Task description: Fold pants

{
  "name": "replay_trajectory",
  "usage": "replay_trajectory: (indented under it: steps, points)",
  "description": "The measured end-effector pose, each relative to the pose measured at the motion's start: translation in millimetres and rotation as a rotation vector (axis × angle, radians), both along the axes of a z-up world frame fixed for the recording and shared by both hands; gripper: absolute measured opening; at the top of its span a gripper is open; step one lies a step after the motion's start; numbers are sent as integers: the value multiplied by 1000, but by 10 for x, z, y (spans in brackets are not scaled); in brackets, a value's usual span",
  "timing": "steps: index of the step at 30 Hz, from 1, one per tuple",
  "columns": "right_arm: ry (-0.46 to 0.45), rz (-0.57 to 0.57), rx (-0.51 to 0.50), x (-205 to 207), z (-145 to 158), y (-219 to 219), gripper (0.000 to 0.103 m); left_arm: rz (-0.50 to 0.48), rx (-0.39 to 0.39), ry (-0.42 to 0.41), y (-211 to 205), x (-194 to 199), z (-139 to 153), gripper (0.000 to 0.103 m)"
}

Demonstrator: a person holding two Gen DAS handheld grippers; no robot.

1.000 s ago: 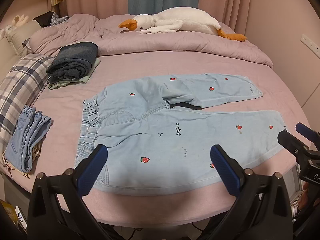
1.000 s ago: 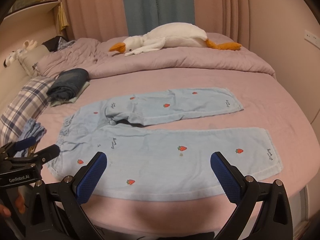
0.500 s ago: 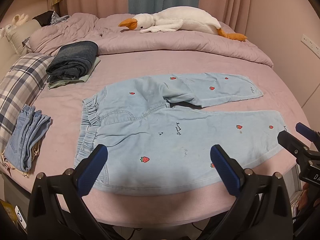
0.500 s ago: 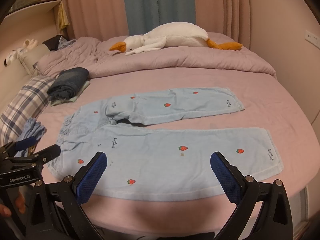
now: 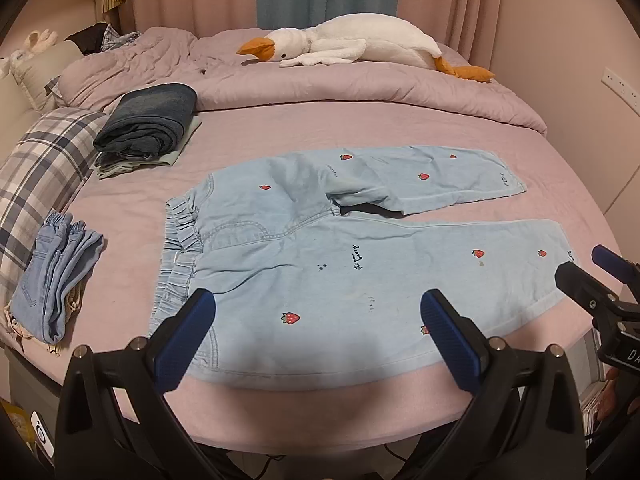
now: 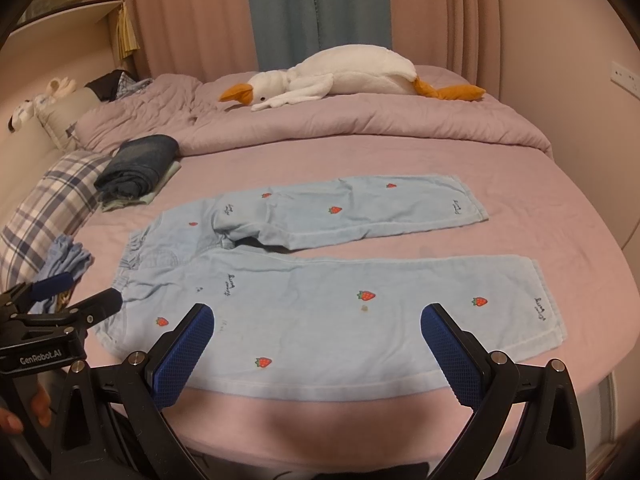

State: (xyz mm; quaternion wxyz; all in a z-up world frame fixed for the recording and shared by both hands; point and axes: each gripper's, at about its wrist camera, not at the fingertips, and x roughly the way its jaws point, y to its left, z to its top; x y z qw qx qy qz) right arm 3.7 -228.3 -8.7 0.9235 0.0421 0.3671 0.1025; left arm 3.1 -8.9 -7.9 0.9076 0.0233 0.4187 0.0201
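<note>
Light blue pants point(image 5: 304, 256) with red strawberry prints lie flat on the pink bed, waistband to the left and both legs spread to the right; they also show in the right wrist view point(image 6: 320, 296). My left gripper point(image 5: 320, 332) is open and empty, hovering over the near edge of the pants by the waist end. My right gripper point(image 6: 320, 340) is open and empty, over the near leg. The right gripper also shows at the right edge of the left wrist view point(image 5: 588, 276), and the left gripper at the left edge of the right wrist view point(image 6: 72, 296).
A folded dark denim stack point(image 5: 148, 124) sits at the back left. Folded light jeans point(image 5: 56, 272) lie at the left edge beside a plaid pillow point(image 5: 40, 168). A white plush goose point(image 5: 352, 46) lies on the bunched quilt point(image 5: 360, 88) at the back. The bed's front edge point(image 5: 320, 420) is close.
</note>
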Motion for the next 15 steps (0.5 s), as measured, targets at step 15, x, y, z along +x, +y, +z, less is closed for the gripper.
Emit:
replay_trajectory:
  steps: [15]
  points:
    - [-24, 23, -17, -11, -63, 64, 102, -17, -114, 13, 55, 21, -63, 103]
